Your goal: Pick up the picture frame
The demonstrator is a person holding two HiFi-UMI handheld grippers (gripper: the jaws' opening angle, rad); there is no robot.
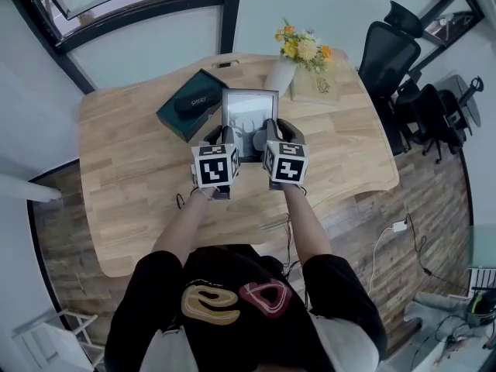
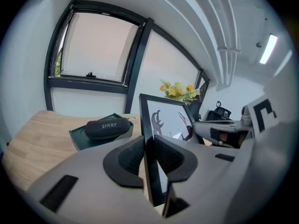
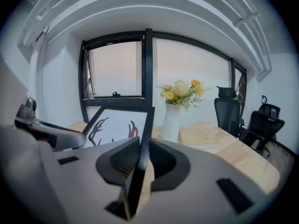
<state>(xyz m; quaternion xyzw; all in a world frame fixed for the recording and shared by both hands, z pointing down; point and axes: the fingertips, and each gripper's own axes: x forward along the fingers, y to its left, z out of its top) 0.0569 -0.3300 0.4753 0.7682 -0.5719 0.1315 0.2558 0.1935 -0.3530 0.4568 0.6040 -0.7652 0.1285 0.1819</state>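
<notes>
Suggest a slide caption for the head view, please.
Left claw and right claw clamp the picture frame by opposite edges over the wooden table.

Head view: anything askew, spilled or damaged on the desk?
Nothing stands out. The picture frame is gripped squarely, left claw on its left edge, right claw on its right edge, no crack visible. The vase stands upright with no spill, and the glasses case lies on its green box.
</notes>
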